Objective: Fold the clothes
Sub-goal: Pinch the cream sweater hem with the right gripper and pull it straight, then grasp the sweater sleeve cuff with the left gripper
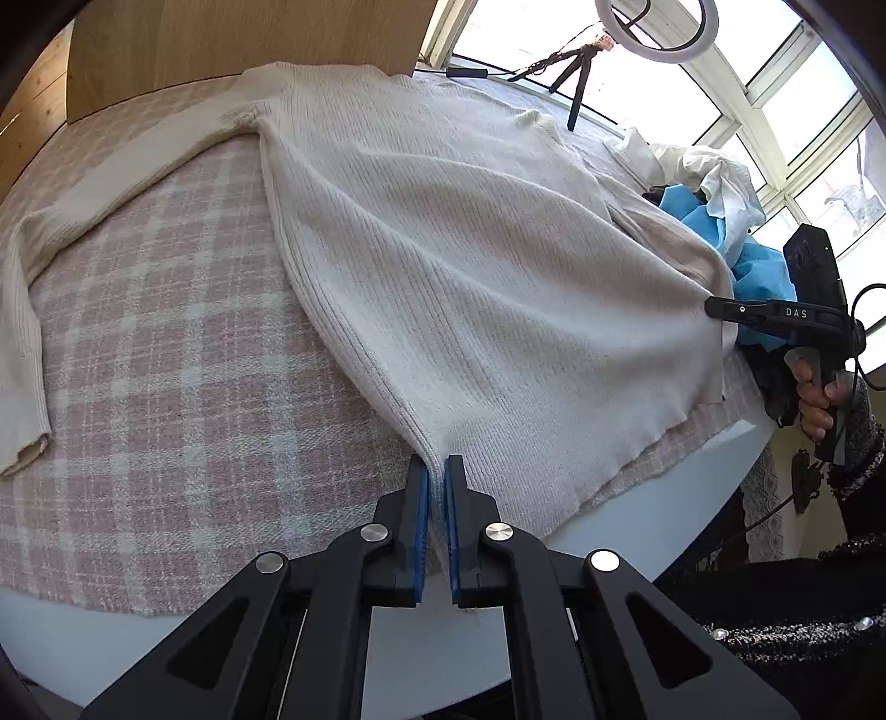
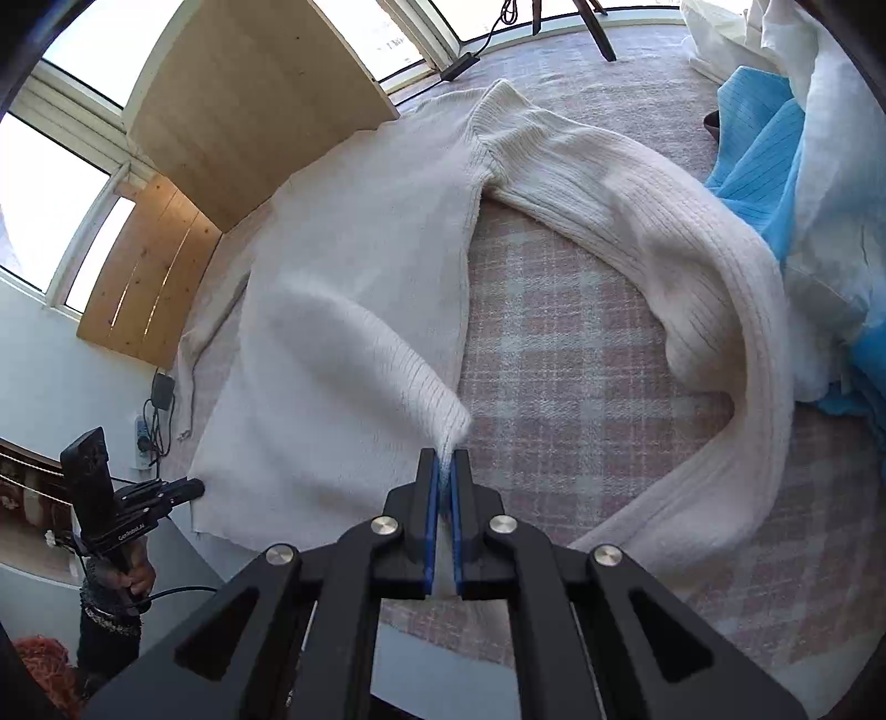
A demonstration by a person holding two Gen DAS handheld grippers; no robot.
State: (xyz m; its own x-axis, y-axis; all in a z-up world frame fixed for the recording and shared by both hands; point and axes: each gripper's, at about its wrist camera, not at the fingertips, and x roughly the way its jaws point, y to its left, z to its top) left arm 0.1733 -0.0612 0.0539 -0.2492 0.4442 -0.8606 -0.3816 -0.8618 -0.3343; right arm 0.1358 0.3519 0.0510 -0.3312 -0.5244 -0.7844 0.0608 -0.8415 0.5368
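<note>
Both claws are clamped on the cream sweater (image 1: 443, 249) spread on the tabletop (image 1: 166, 332): left claw (image 1: 437, 471) and right claw (image 2: 446, 465) each pinch its hem (opposite corners), body stretching away toward the collar.

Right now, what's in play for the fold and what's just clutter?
In play:
- cream sweater
- left tool, shut on its hem
- right tool, shut on its hem
- plaid cloth under it

Clutter:
- blue garment
- white garment
- tripod
- ring light
</note>
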